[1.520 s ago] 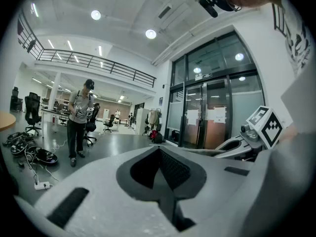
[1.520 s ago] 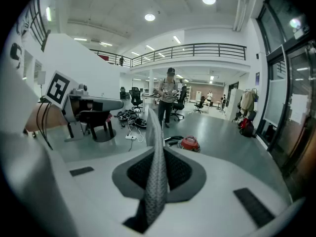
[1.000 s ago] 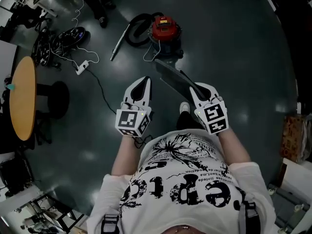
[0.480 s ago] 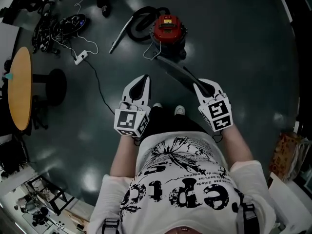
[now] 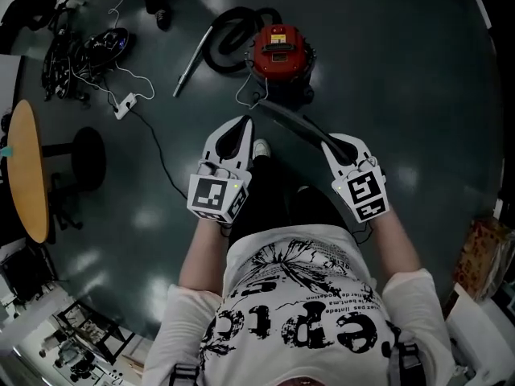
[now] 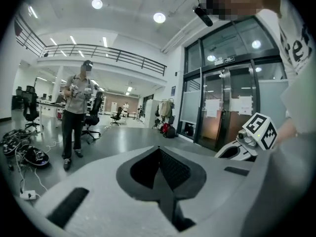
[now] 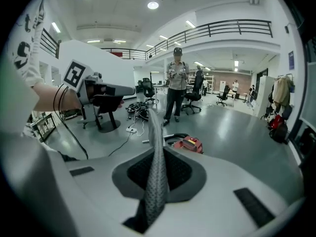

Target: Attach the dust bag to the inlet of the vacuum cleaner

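Observation:
The red vacuum cleaner [image 5: 279, 49] stands on the dark floor ahead, also low in the right gripper view as the vacuum cleaner [image 7: 190, 143]. My right gripper [image 5: 331, 147] is shut on the grey dust bag [image 5: 290, 123], a flat sheet that reaches from the jaws toward the vacuum. In the right gripper view the dust bag [image 7: 157, 172] stands edge-on between the pads of the right gripper [image 7: 157, 149]. My left gripper [image 5: 241, 125] hangs beside it, jaws together with nothing in them; the left gripper [image 6: 159, 149] shows only bare pads.
A black hose [image 5: 229, 30] and metal wand [image 5: 191, 59] lie left of the vacuum. A power strip [image 5: 123, 105] and cable tangle [image 5: 80, 51] sit far left, by a stool [image 5: 76, 155] and round wooden table [image 5: 20, 175]. A person [image 7: 175, 83] stands beyond.
Both grippers have come forward with the person's steps, and the vacuum cleaner now lies closer to them. The dust bag stays in the right gripper.

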A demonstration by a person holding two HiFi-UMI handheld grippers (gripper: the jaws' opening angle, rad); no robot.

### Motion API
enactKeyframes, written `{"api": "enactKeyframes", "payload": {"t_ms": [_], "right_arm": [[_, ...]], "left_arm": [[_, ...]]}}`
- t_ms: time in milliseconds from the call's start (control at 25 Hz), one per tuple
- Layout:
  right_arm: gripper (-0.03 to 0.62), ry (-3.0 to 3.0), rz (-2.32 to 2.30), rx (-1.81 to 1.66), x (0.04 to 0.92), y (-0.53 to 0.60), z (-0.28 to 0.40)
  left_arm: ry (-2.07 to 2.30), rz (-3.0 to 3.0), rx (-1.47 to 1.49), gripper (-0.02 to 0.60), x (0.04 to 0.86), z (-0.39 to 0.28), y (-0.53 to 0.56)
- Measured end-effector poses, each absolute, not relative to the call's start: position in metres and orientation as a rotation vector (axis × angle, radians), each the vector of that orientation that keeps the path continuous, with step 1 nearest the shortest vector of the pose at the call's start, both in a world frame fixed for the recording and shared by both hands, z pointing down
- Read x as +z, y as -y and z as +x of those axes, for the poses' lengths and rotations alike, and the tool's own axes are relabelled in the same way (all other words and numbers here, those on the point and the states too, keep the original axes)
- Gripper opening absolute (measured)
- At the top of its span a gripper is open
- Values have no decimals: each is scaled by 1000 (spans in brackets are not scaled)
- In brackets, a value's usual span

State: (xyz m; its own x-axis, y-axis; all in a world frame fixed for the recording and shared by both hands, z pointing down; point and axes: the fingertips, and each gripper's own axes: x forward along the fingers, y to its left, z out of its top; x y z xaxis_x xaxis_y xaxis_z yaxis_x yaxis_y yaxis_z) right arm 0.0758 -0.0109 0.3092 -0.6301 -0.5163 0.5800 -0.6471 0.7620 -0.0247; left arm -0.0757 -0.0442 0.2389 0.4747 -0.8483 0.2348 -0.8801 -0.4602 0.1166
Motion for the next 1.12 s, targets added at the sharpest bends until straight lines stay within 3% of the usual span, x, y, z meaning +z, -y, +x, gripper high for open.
{"api": "enactKeyframes", "payload": {"t_ms": [320, 680, 960, 1120], "right_arm": [[25, 2419, 796, 279, 476, 76, 42], [25, 2453, 707, 99, 632, 121, 26], [25, 2457, 597, -54, 697, 127, 27], [25, 2451, 568, -113, 706, 139, 30]], "left_arm": [[1390, 2654, 210, 3, 380, -80, 139], [1407, 2661, 16, 3, 540, -90, 195], [1419, 2764, 137, 3, 611, -97, 245], [1302, 2724, 55, 3, 626, -84, 272]]}}
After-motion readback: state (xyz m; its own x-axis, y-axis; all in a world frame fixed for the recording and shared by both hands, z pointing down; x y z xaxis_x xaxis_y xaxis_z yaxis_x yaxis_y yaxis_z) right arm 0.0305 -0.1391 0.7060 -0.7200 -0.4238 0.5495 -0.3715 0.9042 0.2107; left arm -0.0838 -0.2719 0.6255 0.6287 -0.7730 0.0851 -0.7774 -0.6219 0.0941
